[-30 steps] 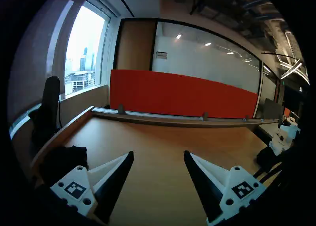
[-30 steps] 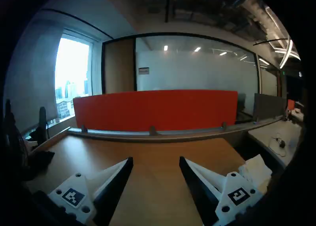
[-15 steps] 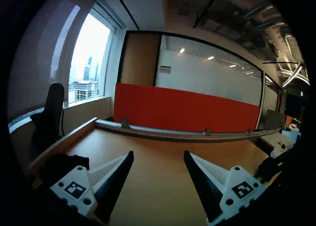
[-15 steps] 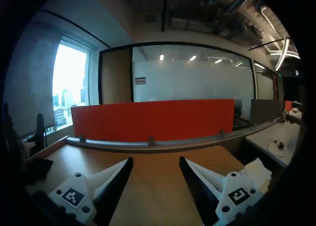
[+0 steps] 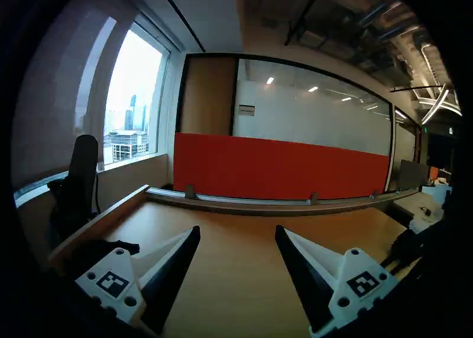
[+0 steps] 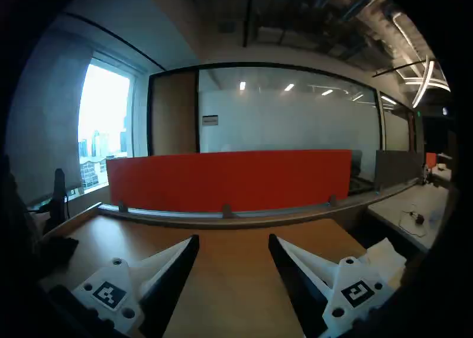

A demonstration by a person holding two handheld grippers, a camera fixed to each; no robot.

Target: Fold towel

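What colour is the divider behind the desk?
The divider is red, clearest in right gripper view.

Counter (image 5: 236, 291) lay open ahead of the left hand-held gripper (image 5: 237, 228), red partition (image 5: 278, 168) walled its far edge, dark bundle (image 5: 97, 249) sat at its left edge, black chair (image 5: 80, 178) stood beyond, white crumpled item (image 6: 384, 256) lay at the right edge.

Crumpled white towel (image 6: 385, 250) at desk (image 6: 236, 273) right edge

We hold our left gripper (image 5: 236, 228) level, pointing forward, its two fingers (image 5: 168, 261) spread wide apart. Our right gripper (image 6: 233, 237) is held level too, pointing forward, its fingers likewise parted, the tips well apart.
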